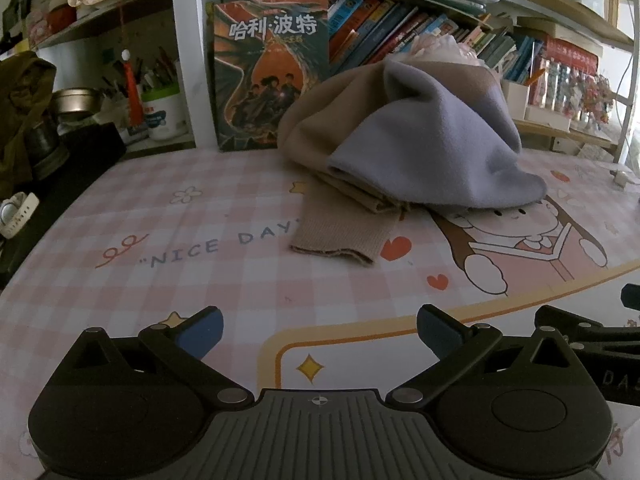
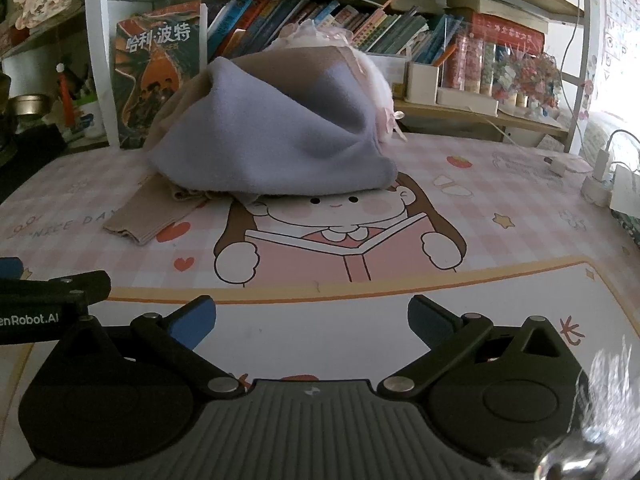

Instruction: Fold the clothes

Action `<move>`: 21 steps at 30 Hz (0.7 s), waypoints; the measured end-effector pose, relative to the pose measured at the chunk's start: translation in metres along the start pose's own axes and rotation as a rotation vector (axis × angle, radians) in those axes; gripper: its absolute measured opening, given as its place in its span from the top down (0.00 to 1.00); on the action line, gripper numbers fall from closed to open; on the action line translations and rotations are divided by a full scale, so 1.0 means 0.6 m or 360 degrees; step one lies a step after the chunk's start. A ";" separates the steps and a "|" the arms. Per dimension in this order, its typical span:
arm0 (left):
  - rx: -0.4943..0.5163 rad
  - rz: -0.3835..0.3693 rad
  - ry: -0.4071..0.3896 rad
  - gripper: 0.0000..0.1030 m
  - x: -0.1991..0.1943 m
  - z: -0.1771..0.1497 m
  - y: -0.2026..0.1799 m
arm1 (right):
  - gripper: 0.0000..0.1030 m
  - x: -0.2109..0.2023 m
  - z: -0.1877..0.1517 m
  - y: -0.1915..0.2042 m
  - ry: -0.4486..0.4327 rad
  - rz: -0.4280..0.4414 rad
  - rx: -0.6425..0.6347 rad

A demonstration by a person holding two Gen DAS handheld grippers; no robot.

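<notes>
A heap of clothes lies at the back of the desk: a lavender fleece garment (image 1: 424, 148) (image 2: 272, 140) on top, a tan knit garment (image 1: 320, 128) (image 2: 280, 60) under it with a ribbed sleeve cuff (image 1: 340, 236) (image 2: 140, 220) trailing toward me, and a pink frilly piece (image 2: 316, 36) behind. My left gripper (image 1: 320, 336) is open and empty, low over the desk mat, well short of the heap. My right gripper (image 2: 312, 324) is open and empty, also short of the heap, beside the left one (image 2: 40, 292).
A pink checked cartoon desk mat (image 1: 180, 272) (image 2: 500, 184) covers the desk. A Harry Potter book (image 1: 272, 68) and a bookshelf (image 2: 460, 112) stand behind the heap. Pen cups and a metal tin (image 1: 76, 100) sit at left; chargers and cables (image 2: 600, 184) at right.
</notes>
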State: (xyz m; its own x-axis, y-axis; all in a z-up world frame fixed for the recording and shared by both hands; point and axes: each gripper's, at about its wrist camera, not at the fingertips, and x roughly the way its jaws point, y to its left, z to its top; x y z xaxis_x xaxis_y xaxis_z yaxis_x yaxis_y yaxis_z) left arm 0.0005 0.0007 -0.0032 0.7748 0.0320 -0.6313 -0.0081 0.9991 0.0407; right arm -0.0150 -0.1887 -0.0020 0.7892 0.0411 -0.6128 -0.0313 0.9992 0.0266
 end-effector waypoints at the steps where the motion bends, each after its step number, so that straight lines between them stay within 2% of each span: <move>1: 0.0000 0.0000 0.0002 0.00 0.000 0.000 0.000 | 0.00 0.000 0.000 0.000 0.0001 0.0000 0.0002; 21: 0.0012 -0.0003 0.0019 0.00 0.005 -0.001 -0.002 | 0.00 0.001 -0.001 -0.001 0.0016 -0.0009 0.0005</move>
State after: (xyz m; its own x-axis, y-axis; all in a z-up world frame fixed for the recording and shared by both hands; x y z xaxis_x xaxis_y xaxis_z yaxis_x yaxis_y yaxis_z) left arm 0.0027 -0.0002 -0.0056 0.7671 0.0303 -0.6408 -0.0019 0.9990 0.0449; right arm -0.0149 -0.1892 -0.0029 0.7833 0.0357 -0.6207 -0.0251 0.9994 0.0258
